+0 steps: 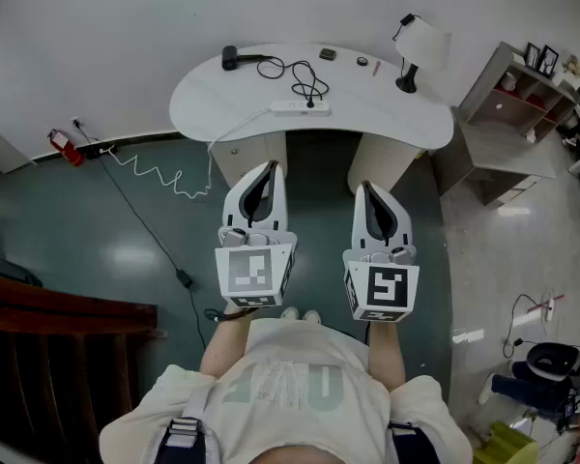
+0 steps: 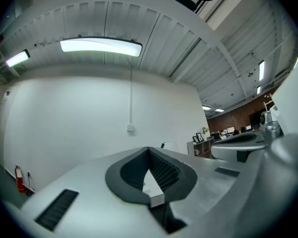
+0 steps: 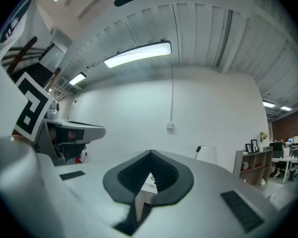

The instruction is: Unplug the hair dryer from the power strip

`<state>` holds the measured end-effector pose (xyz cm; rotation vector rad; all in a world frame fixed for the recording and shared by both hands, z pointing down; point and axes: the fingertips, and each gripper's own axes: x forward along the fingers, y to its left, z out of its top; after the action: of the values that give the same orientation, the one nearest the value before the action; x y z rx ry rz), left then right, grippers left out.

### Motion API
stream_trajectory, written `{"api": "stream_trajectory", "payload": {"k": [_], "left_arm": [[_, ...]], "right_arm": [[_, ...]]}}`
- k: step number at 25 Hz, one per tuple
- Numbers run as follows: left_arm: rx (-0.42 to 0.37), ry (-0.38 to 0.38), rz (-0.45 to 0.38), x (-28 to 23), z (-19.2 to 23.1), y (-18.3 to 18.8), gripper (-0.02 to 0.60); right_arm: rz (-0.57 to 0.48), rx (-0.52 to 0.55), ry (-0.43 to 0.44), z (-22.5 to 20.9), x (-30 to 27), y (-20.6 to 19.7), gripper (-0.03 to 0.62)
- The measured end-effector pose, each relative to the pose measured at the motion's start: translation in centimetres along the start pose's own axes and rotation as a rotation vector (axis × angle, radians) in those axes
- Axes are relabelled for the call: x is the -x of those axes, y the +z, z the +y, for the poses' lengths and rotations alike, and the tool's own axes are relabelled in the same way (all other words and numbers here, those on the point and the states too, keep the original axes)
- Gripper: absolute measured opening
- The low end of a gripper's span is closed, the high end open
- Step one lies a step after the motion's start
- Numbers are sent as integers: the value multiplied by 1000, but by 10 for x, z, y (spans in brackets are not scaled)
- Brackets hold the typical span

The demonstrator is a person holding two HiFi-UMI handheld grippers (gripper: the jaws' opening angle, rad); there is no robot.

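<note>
Shoulders and pale shirt [image 1: 282, 387] of the person fill the 6 o'clock edge of the head view. Just beyond, two grippers are held side by side, each carrying a marker cube. The left gripper [image 1: 269, 167] and right gripper [image 1: 367, 188] both point toward 12 o'clock. Each gripper view shows the jaws closed tip to tip with nothing between them (left gripper [image 2: 149, 149], right gripper [image 3: 150, 153]). Well apart from them, at 12 o'clock, stands a white curved counter [image 1: 213, 100]. The black hair dryer [image 1: 232, 59] lies at the counter's 10 o'clock end. Its black cord [image 1: 304, 77] loops across to the white power strip [image 1: 300, 108] near the front edge, where it meets the strip. A lamp [image 1: 416, 51] stands at the counter's 2 o'clock end. A white coiled cable [image 1: 159, 174] trails from the counter down to the floor at 8 o'clock.
</note>
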<state>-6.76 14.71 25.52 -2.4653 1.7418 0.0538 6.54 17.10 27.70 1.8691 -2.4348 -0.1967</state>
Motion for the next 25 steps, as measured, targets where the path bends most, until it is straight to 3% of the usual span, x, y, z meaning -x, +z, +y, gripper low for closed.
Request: {"api": "stream_trajectory", "payload": {"k": [10,16,25], "left_arm": [[-4,-15,-10,-6,6,-1,6],[9,-18,0,-14,23,-9,6],[25,-24,11,-37,47,-35,6]], "right_arm": [[-5,8,-2,3,-8,0,5],[-27,-65,28,11,-22,0,5],[-4,-7,47,21,-45,-22,5]]}}
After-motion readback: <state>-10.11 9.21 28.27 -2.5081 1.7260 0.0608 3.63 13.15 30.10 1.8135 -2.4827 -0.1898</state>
